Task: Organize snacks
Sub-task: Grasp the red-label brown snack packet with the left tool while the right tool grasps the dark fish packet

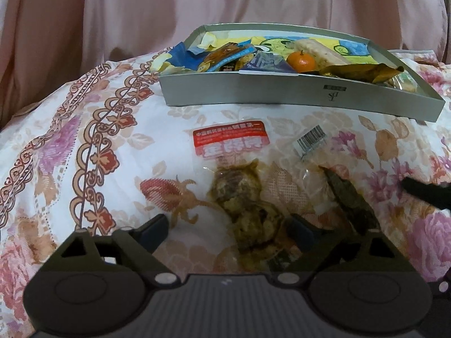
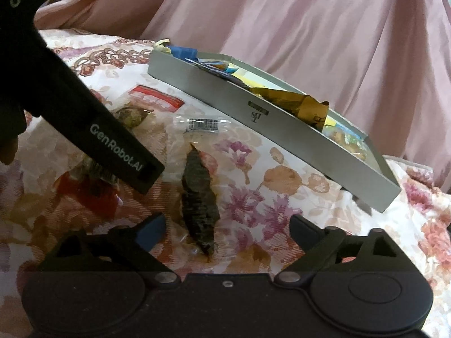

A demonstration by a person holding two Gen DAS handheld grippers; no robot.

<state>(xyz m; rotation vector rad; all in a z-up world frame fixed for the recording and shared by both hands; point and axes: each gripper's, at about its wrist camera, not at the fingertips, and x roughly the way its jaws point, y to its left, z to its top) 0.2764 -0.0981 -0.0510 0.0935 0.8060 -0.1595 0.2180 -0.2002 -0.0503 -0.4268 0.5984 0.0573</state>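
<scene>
**Kid:** What's that big thing ahead of your claws?

**Me:** A gray box (image 1: pixel 296 95) on the flowery cloth (image 1: pixel 84 140), already full of snacks.

**Kid:** What's left out?

**Me:** Two clear bags. The meat bag (image 1: pixel 239 194) lies between the open fingers of my left claw (image 1: pixel 235 232). The dark leafy bag (image 2: pixel 198 197) lies between the open fingers of my right claw (image 2: pixel 227 229).

**Kid:** Hard to grab?

**Me:** I think they're light, soft and slippery. I'd pinch the lumpy middle, not the thin plastic edge.
</scene>
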